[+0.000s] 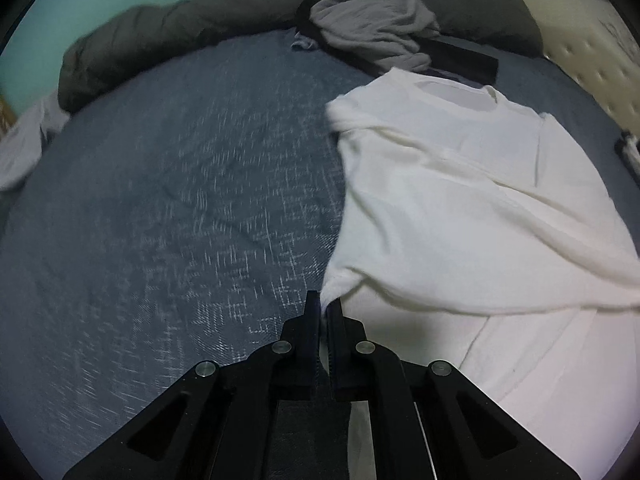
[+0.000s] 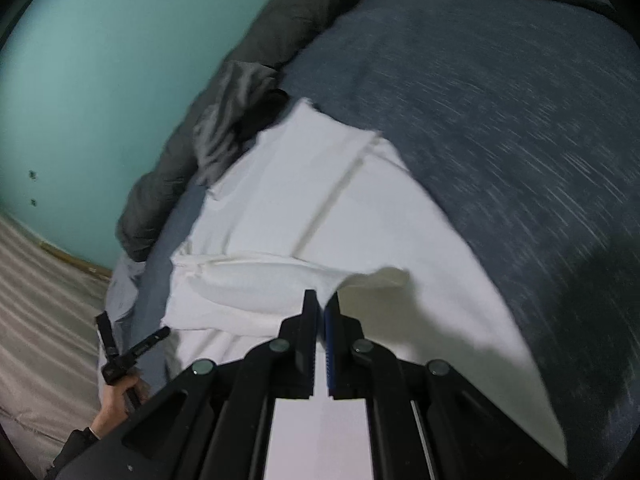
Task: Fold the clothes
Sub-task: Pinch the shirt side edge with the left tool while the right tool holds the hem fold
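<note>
A white T-shirt [image 1: 460, 208] of soft, faintly ribbed knit is lying spread on a blue-grey bedspread [image 1: 180, 200] whose coarse weave is showing pale crosshatched flecks. In the left wrist view the shirt is filling the frame from about one o'clock round to five o'clock, its round neckline sitting toward one o'clock and a thick rolled fold running diagonally across its body toward four o'clock. The left gripper [image 1: 325, 308], matte black plastic with round metal pivot pins, is pinching the shirt's near corner: its jaws are standing nearly together and a thin wedge of white cloth is sitting between the tips, just at six o'clock of centre. Beyond the shirt, at twelve o'clock, a crumpled grey garment [image 1: 376, 24] is resting against a long puffy olive-drab duvet roll [image 1: 168, 36] that is curving along the bed's far edge. In the right wrist view the right gripper [image 2: 322, 304], one pad showing a ridged blue face, is likewise clamping a lifted flap of the same shirt [image 2: 304, 208], the fabric tenting up to its tips at six o'clock while the rest is stretching away toward eleven o'clock. At eight o'clock a hand [image 2: 116, 396] in a dark sleeve is gripping the other tool beside the bed's edge, against a smooth teal wall [image 2: 100, 60].
</note>
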A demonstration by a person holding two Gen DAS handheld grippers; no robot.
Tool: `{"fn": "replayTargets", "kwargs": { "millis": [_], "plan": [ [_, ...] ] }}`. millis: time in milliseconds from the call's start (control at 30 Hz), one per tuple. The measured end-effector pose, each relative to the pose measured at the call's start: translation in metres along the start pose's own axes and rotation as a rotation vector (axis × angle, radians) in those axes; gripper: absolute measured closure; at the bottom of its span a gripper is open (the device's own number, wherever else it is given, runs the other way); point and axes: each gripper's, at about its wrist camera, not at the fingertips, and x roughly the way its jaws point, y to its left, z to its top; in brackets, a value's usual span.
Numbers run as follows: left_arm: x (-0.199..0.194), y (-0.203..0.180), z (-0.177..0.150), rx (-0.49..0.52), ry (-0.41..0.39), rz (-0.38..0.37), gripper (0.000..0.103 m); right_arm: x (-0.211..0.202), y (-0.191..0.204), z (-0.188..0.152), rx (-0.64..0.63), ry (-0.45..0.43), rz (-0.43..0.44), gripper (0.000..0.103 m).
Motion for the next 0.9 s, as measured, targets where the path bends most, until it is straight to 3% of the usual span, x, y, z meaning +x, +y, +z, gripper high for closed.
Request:
{"fn": "replayTargets", "kwargs": {
  "millis": [300,500,900],
  "plan": [
    [0.009,0.006,-0.006,-0.059,0.01,-0.033,0.1,-0.009,-0.007,-0.004,0.0,-0.013,-0.033,0.1],
    [0.01,0.001,-0.006,-0.044,0.013,-0.011,0.1,-0.01,0.01,-0.005,-0.047,-0.034,0.056,0.1],
    [0.011,0.006,-0.006,-0.063,0.025,-0.028,0.1,-0.075,0.088,0.033,-0.229,-0.165,0.12,0.1]
  ]
}}
